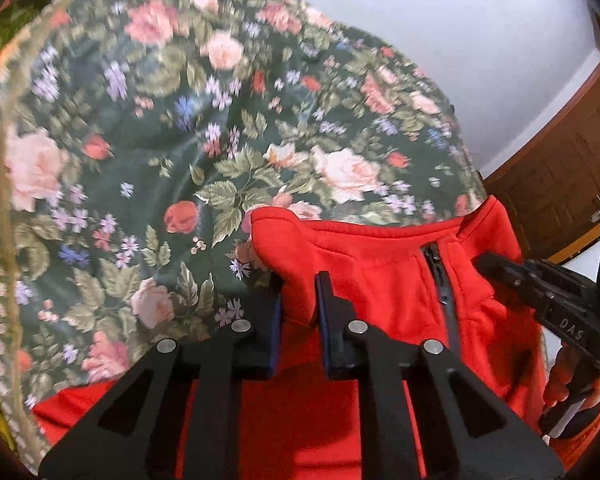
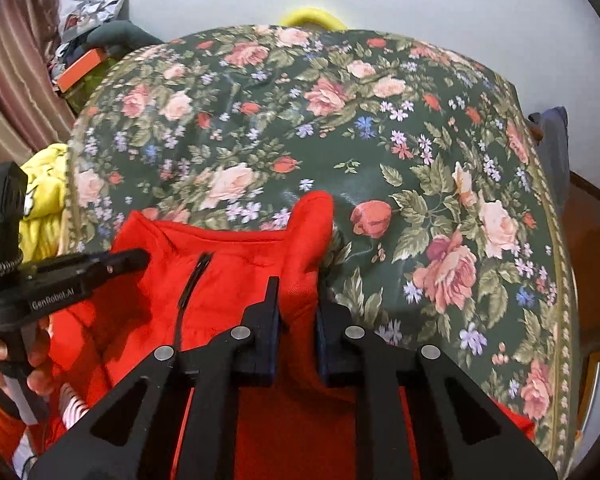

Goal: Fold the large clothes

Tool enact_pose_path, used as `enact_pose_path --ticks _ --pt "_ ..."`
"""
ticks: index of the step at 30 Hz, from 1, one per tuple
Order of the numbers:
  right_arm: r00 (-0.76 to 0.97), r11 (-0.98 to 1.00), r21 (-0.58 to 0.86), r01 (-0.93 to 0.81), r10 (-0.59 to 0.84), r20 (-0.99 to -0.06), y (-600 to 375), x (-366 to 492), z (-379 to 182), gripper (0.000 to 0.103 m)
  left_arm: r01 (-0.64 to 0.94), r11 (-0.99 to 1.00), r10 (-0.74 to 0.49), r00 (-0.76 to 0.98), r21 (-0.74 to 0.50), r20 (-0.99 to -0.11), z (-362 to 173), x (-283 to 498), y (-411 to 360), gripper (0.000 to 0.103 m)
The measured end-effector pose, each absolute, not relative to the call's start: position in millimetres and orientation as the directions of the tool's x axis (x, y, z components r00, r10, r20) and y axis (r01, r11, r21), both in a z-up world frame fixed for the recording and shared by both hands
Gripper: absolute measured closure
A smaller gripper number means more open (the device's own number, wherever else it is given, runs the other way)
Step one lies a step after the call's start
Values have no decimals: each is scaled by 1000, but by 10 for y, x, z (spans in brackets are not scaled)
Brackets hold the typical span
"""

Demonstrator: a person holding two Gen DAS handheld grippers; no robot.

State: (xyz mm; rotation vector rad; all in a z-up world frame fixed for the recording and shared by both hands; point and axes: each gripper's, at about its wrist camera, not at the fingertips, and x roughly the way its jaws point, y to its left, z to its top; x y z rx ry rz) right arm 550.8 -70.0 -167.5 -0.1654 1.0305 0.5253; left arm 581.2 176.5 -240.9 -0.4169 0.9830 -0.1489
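Floral tablecloth [image 2: 440, 152] clear ahead; yellow fabric [image 2: 44, 196] at edge. Red zip garment [image 1: 380, 280] bunched; left gripper [image 1: 300, 300] and right gripper [image 2: 298, 304] each pinch 1 top corner.

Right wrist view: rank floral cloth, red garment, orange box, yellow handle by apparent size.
1. floral cloth, covers most of the frame
2. red garment, partly hidden by the gripper
3/4. orange box and yellow handle: both small, far and partly hidden, so unranked.
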Motion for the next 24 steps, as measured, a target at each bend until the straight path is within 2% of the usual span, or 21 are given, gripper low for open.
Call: enact_pose_path --ticks 7,13,18,24 --pt "446 846 79 -528 355 -821 -730 5047 -1256 91 26 958 -241 611 -285 -754 -1736 5322 1611 89" --pt "462 826 70 -559 381 -801 -857 4510 -917 91 93 966 -244 628 -240 -738 -1329 4758 1470 89" --pt "454 813 74 -577 394 -799 -973 4057 -791 91 135 972 -232 629 -190 -742 -1248 4186 1289 89" --pt "425 804 80 -589 393 -815 -1125 3552 -872 91 165 969 -246 600 -183 -762 -1443 3599 1113 89"
